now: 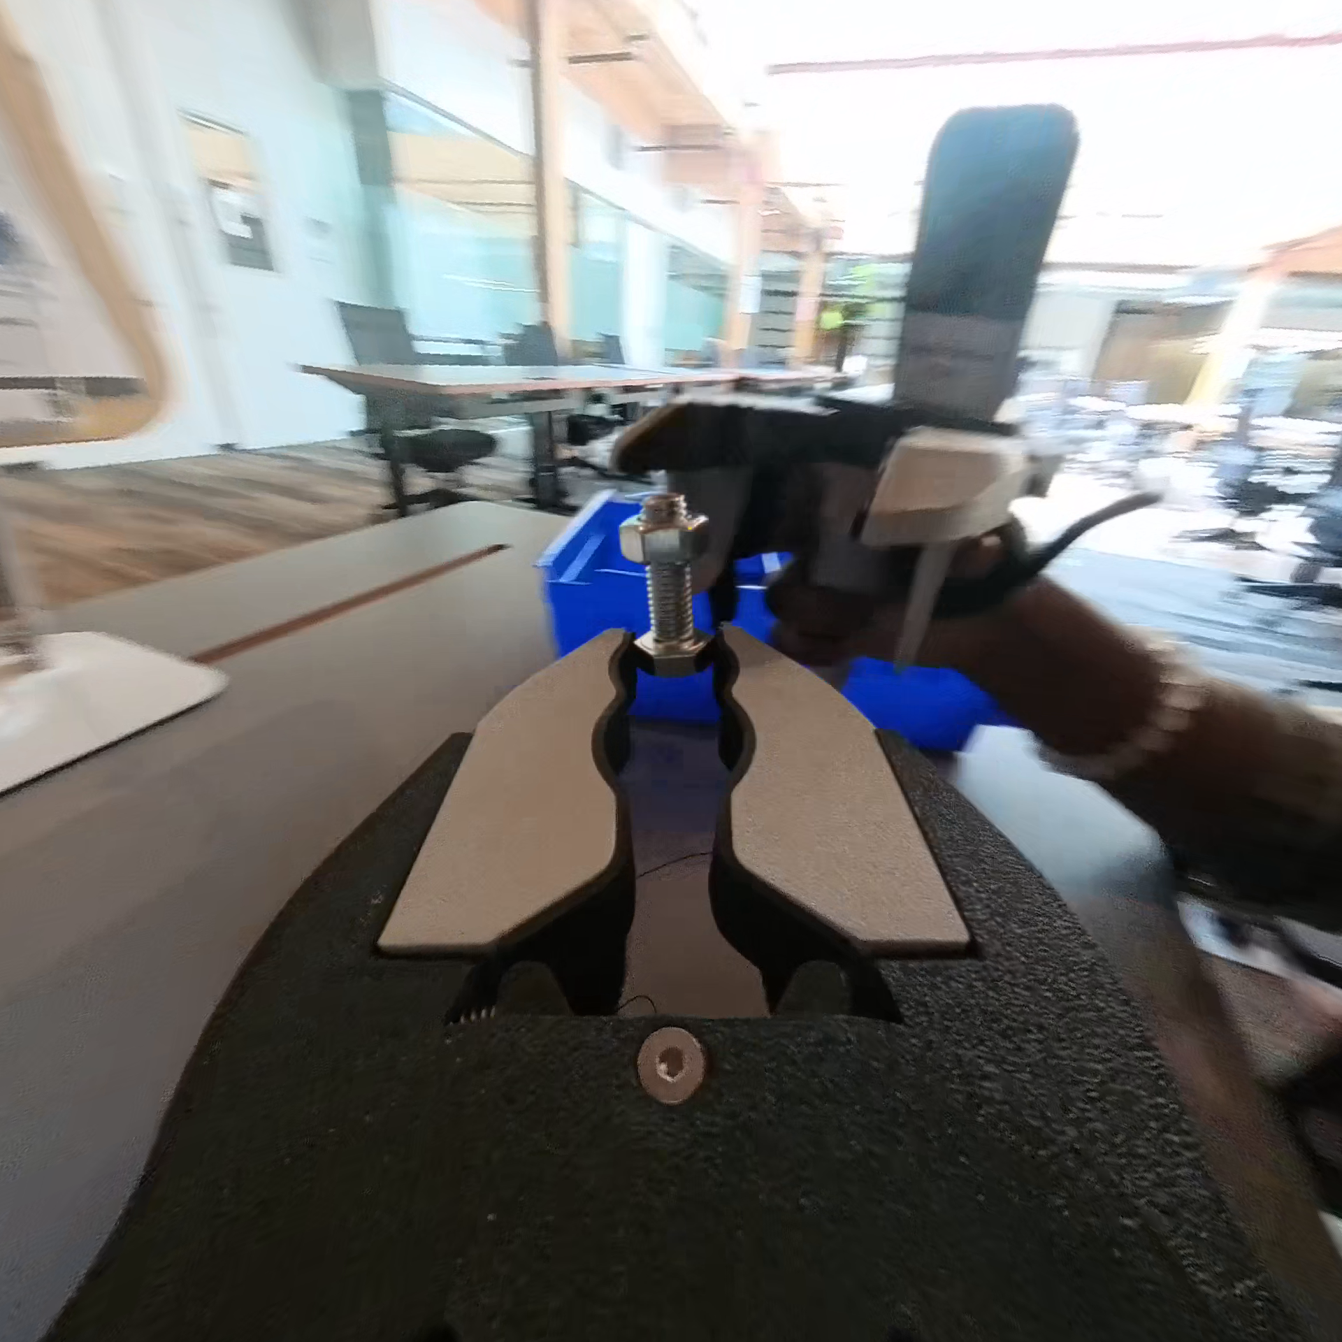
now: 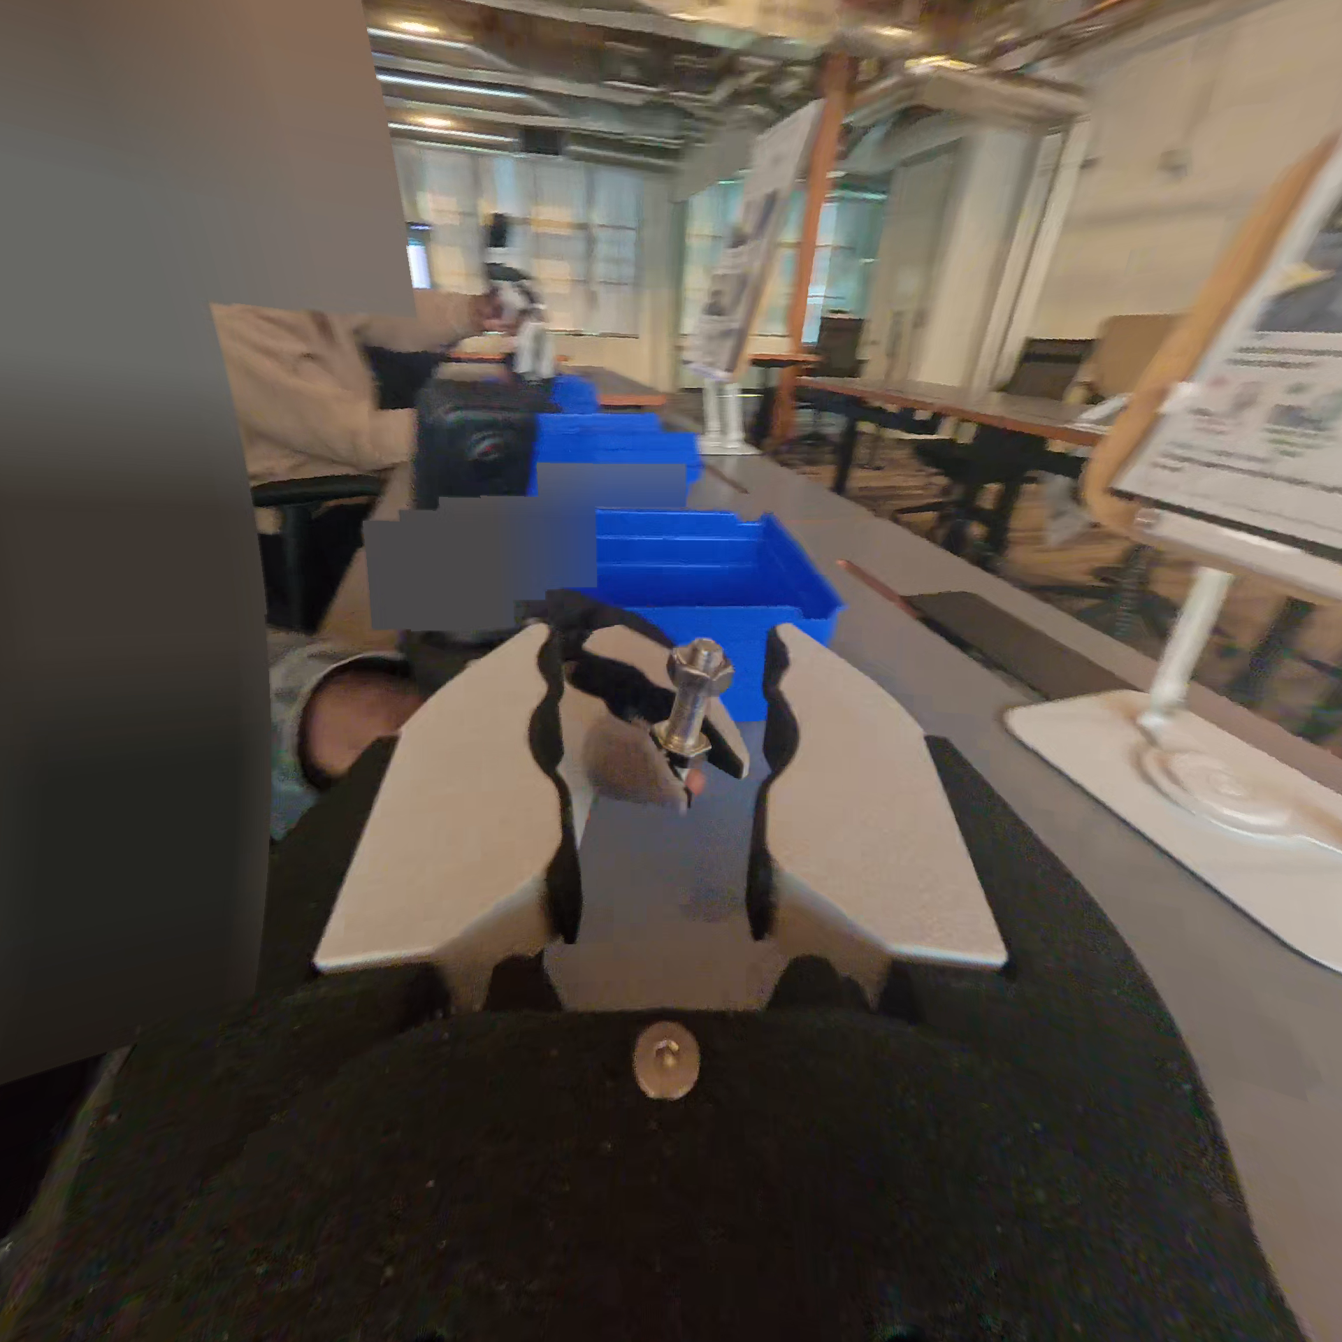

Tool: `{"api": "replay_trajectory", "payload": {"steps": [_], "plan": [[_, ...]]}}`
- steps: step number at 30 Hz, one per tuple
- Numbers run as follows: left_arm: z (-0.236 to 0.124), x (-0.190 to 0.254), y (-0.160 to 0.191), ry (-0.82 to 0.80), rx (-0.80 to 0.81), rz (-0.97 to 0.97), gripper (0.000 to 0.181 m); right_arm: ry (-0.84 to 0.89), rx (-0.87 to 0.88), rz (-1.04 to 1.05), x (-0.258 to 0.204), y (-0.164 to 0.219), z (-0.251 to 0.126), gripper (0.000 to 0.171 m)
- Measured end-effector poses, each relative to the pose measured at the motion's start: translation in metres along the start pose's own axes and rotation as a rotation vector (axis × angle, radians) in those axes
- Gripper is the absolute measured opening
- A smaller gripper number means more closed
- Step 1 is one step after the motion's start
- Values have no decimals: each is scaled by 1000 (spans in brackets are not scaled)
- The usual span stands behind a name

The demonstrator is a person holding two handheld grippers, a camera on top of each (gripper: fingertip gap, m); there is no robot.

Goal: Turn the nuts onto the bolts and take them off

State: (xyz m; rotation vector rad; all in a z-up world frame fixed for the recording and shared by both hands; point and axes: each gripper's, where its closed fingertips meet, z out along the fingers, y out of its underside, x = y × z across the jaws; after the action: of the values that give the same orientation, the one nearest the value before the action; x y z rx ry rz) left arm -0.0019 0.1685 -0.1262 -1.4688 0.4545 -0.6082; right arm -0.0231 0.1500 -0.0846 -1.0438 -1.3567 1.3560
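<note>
Left tongs (image 1: 672,653): your tips clamp the bolt (image 1: 668,592) by its hex head, shank upright.
Nut (image 1: 662,536): threaded near the shank's top end.
Right tongs (image 2: 664,653): yours stand spread, holding nothing, just beside the nut.
Blue bin (image 2: 715,581): on the bench (image 1: 240,762) behind the bolt.

A bolt (image 1: 667,581) is held upright above the desk (image 1: 276,726), a nut (image 1: 662,535) near its top; a bin (image 1: 603,595) is set behind it, a stand base (image 1: 94,690) at the left.
</note>
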Motion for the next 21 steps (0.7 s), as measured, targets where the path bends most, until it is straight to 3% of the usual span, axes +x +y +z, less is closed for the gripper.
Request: {"api": "replay_trajectory", "payload": {"steps": [3, 5, 7, 11, 21], "plan": [[13, -40, 1, -176, 9, 30, 20, 169, -16, -18, 33, -3, 10, 61], [19, -62, -3, -239, 18, 77, 20, 234, -33, -12, 53, -2, 19, 57], [22, -79, -7, -279, 34, 95, 20, 263, -13, 2, 70, -5, 27, 48], [20, -108, -11, -358, 43, 153, 20, 275, -75, -6, 99, 1, 46, 48], [10, -131, -15, -354, 43, 154, 20, 239, -74, -55, 113, 5, 65, 28]]}}
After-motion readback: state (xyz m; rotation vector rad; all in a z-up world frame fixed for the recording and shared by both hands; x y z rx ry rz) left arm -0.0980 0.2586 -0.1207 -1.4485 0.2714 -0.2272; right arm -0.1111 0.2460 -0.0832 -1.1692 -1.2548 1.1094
